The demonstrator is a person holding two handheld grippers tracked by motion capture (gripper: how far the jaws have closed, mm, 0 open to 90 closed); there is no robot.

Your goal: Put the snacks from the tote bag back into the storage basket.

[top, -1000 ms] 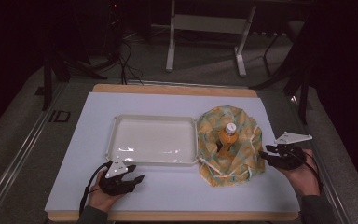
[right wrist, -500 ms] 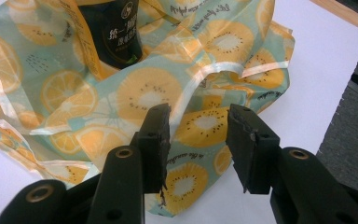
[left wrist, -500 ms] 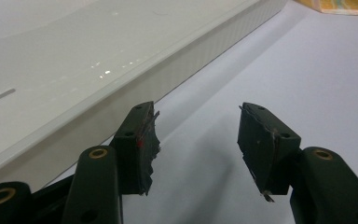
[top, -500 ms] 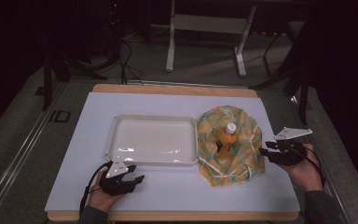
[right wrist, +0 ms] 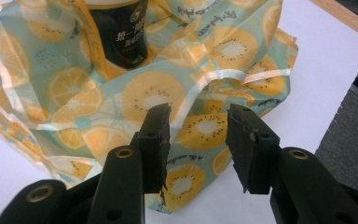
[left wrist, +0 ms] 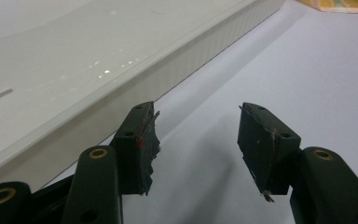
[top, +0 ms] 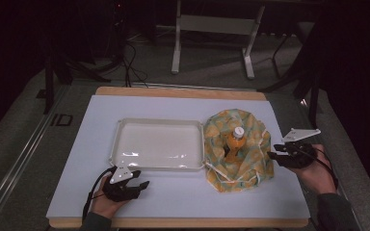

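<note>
Since a second ago, the right hand-held gripper (top: 275,155) has edged closer to the bag (top: 241,159), jaws apart, empty, at its right edge. Its own view shows the fruit print, a drawstring and the bottle's dark label (right wrist: 121,37); the high view shows the bottle's (top: 234,143) white cap. The left hand-held gripper (top: 139,184) rests on the desk (top: 183,202), jaws apart, holding nothing, just beside the tray (top: 125,166); its view shows the tray's ribbed wall (left wrist: 200,51). One bag, one bottle standing in it, one tray, two grippers.
</note>
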